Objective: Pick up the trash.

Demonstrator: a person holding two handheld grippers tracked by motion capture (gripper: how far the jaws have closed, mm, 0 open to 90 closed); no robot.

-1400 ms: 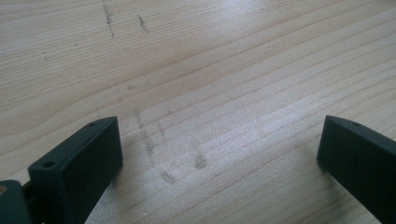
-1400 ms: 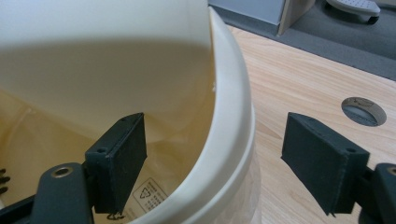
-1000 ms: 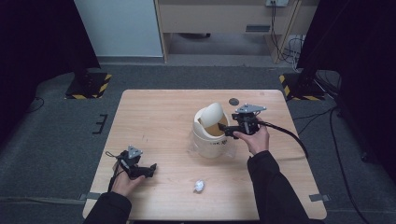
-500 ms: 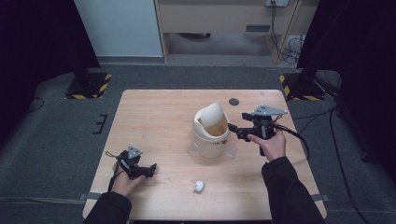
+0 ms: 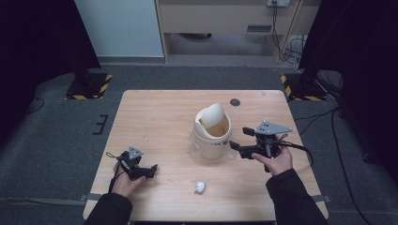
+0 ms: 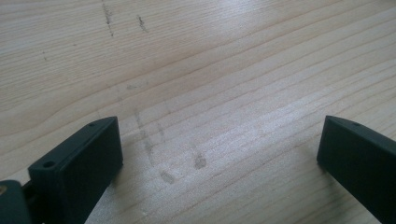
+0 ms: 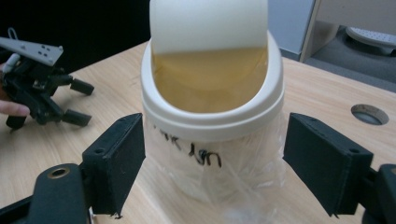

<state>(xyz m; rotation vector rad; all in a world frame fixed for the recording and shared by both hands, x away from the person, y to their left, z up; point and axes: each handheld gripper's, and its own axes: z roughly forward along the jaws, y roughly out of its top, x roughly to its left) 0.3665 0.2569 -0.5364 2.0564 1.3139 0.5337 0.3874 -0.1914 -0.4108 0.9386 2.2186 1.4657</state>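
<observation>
A small white bin [image 5: 212, 136] with a tilted swing lid [image 5: 213, 115] stands mid-table, lined with a clear plastic bag; black handwriting marks its side [image 7: 196, 154]. My right gripper [image 5: 239, 139] is held just right of the bin and points at it. In the right gripper view its jaws stand open [image 7: 215, 140] on either side of the bin without touching it. My left gripper [image 5: 151, 170] rests at the front left, open over bare wood [image 6: 219, 144], with nothing between its jaws. A crumpled white paper ball [image 5: 200, 187] lies near the front edge.
The wooden table [image 5: 159, 117] has a round cable hole [image 5: 234, 101] at the back right. The left gripper [image 7: 79, 102] also appears beyond the bin in the right gripper view. Dark floor surrounds the table.
My right gripper has drawn back to the right, from the bin's rim to a spot beside it. The left gripper and the paper ball have not moved.
</observation>
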